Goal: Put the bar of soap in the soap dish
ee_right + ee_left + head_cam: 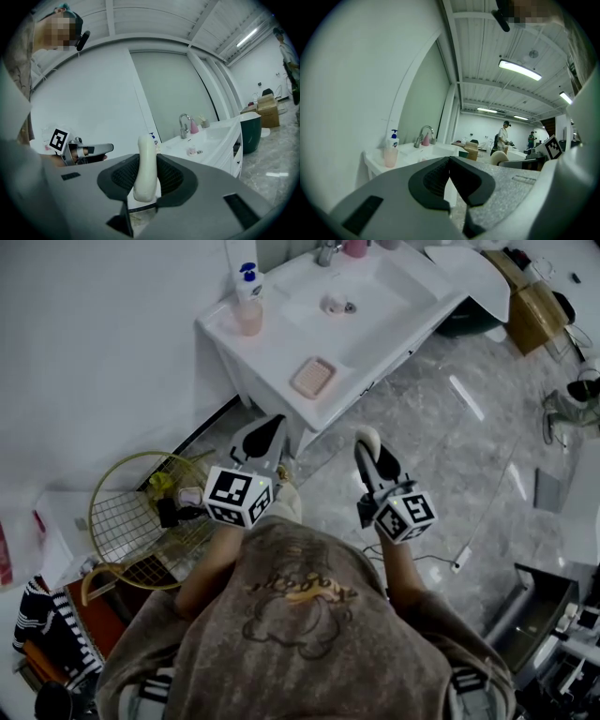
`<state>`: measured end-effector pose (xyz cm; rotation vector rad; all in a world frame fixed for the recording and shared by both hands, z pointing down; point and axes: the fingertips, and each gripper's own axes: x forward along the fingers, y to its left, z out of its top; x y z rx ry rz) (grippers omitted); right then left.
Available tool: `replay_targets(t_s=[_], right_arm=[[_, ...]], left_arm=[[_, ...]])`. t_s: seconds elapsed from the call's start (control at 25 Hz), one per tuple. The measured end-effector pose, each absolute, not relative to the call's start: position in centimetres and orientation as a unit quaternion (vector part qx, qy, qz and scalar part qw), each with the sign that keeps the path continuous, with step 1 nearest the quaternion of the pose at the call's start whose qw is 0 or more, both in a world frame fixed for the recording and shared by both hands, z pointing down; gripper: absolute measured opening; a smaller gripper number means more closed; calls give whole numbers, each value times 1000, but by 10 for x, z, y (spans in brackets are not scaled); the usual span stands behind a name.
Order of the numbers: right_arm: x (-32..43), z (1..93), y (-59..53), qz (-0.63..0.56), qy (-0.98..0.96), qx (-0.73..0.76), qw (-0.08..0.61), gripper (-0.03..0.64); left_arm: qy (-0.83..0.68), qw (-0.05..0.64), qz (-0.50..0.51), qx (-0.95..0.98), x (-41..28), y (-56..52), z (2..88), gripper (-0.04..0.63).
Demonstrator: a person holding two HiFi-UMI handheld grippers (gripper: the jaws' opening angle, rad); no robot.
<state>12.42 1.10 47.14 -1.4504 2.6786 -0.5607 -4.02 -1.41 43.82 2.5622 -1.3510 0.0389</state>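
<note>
The bar of soap is gripped edge-on between the fingers of the right gripper. The pads are pressed on its two broad faces, so that its narrow edge stands upright and much of its length projects past the tips; held this way, it can be laid down without the fingers being trapped beneath it. The left gripper is carried alongside with its fingers closed together on nothing, and it is judged to be kept merely in reserve, since no second grip is called for by the task. Both grippers are held roughly level and pointed towards the white table, short of it, with floor between. The pink soap dish is set near the table's front edge, on the near side of the basin, where it can be reached first. It appears to be empty, though it is too small in the head view for this to be said firmly. A soap dispenser is stood at the table's left corner, well clear of the dish. The carrying step is judged to be in hand, with the placing not yet done
</note>
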Motion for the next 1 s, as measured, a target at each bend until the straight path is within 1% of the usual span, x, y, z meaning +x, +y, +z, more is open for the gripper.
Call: replay_targets(t_s=[0.64,1.0], right_arm=[[105,450,-107,-174,860,-480,22,112],[91,449,-159,-184,849,-493,37,112]], left_arm=[[-434,122,19,893,-50,-137,424,5],[-409,121,19,904,-49,-190,417,5]])
